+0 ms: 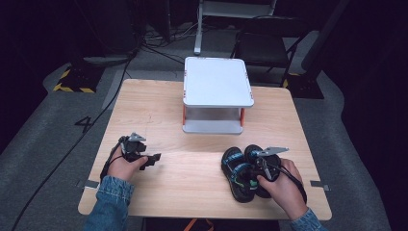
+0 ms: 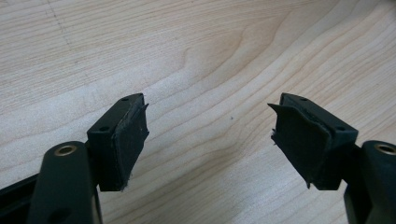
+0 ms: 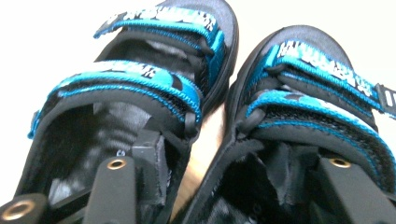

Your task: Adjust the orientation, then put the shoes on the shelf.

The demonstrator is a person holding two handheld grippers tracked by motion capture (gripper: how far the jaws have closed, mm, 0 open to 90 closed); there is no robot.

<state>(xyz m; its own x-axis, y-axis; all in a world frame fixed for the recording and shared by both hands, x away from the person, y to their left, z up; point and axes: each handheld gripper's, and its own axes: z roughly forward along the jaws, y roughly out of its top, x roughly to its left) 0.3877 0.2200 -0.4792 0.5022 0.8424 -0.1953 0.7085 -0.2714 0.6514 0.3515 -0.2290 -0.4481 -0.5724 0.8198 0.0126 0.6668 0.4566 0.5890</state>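
Two black sandals (image 1: 239, 172) with blue straps lie side by side at the near right of the table (image 1: 192, 178), well apart from the white two-tier rack (image 1: 216, 91) at its far middle; the shelf is bare, so the placing is judged not yet begun. Left gripper view: the left gripper (image 2: 210, 133) hovers over bare wood, jaws partly open and holding nothing. Right gripper view: the right gripper (image 3: 224, 175) has one jaw inside each sandal, closing on their adjoining inner walls; a firm pinch cannot be confirmed.
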